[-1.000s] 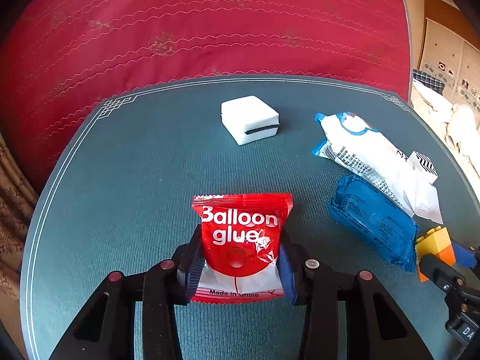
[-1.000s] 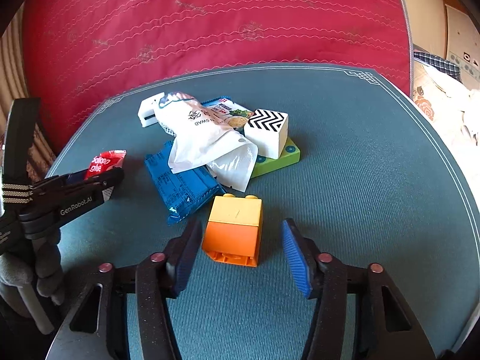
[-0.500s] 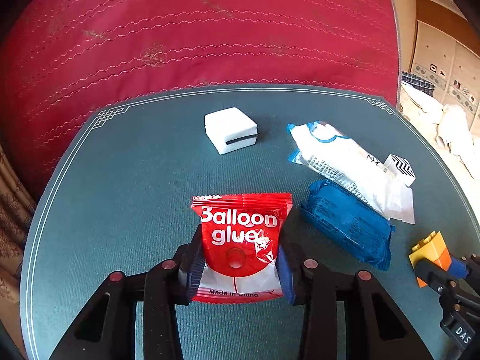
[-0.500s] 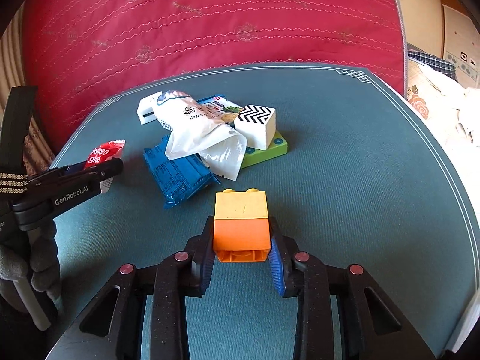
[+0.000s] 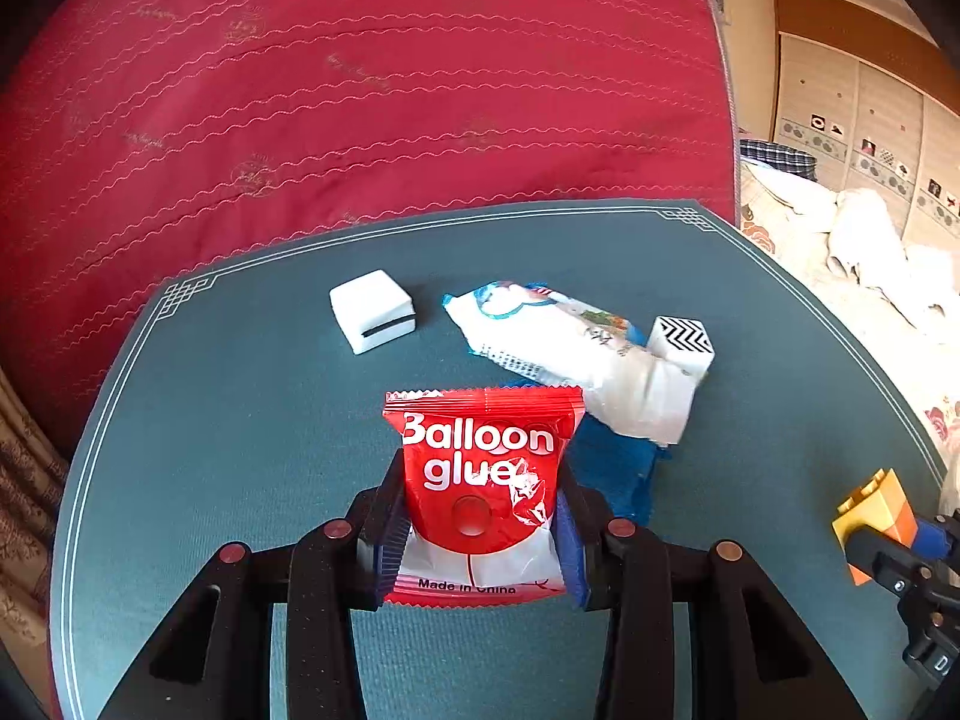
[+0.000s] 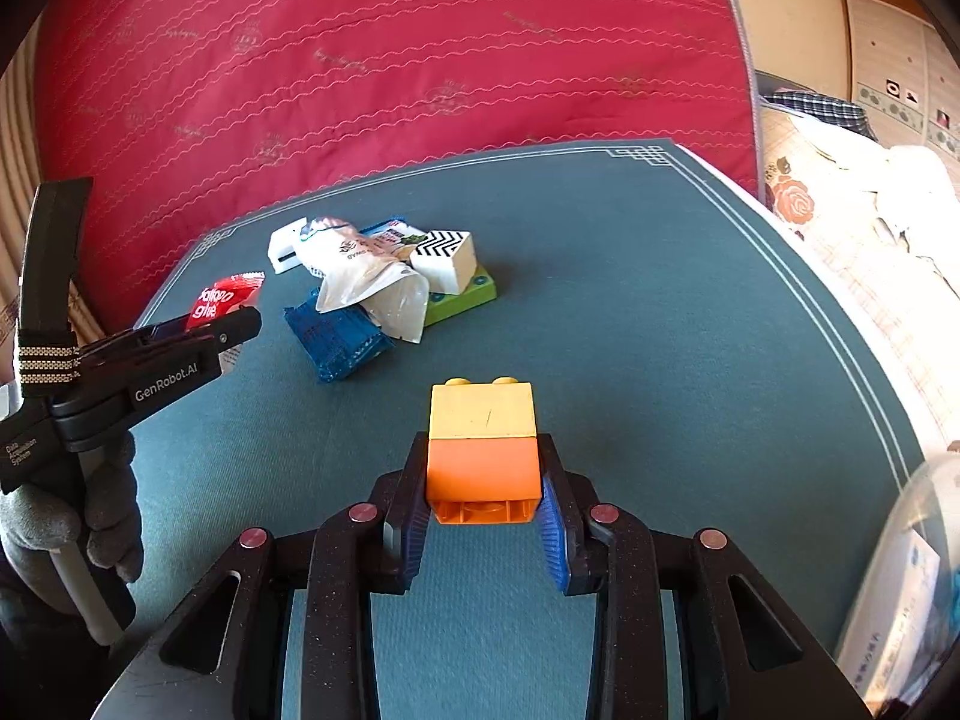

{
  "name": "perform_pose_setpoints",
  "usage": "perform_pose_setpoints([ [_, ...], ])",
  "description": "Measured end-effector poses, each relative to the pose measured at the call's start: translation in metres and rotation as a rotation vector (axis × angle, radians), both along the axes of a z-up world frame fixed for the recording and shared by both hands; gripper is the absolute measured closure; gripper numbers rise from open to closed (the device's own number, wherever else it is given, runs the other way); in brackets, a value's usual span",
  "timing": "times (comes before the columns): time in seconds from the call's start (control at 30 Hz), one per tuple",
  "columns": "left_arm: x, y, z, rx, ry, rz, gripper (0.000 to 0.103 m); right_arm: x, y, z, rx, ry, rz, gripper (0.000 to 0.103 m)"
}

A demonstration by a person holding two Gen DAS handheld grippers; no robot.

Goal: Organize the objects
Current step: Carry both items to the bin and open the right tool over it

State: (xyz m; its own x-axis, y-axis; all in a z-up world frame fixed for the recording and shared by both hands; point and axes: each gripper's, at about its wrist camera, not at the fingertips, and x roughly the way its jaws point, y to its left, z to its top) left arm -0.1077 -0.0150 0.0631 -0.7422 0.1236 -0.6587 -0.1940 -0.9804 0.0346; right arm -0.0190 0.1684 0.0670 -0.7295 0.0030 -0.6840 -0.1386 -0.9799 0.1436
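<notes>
The red Balloon glue packet (image 5: 480,480), clamped in the left gripper (image 5: 477,531), hides most of the blue packet (image 5: 618,474) lying just beyond the tongs. Ahead and left of the right gripper (image 6: 483,513), a white wrapper (image 6: 366,276) covers part of a green plate (image 6: 462,300). Its printed text is too small to read.

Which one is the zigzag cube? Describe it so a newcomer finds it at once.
Start at the dark green table mat in front of the red quilted bedspread, then find the pile of packets mid-mat. At the pile's right end, a small white cube with a black zigzag top rests on a flat lime-green plate; nothing else carries that pattern.
</notes>
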Motion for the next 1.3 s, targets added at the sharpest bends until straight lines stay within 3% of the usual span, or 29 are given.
perform_pose_setpoints([
  [0.53,0.043,0.061,0.016,-0.022,0.06,-0.167,0.059,0.079,0.05,0.017,0.032,0.016,-0.16,0.07],
  [1.3,0.098,0.135,0.007,-0.039,0.035,-0.393,0.059,0.19,0.134,0.0,0.037,-0.097,-0.42,0.07],
])
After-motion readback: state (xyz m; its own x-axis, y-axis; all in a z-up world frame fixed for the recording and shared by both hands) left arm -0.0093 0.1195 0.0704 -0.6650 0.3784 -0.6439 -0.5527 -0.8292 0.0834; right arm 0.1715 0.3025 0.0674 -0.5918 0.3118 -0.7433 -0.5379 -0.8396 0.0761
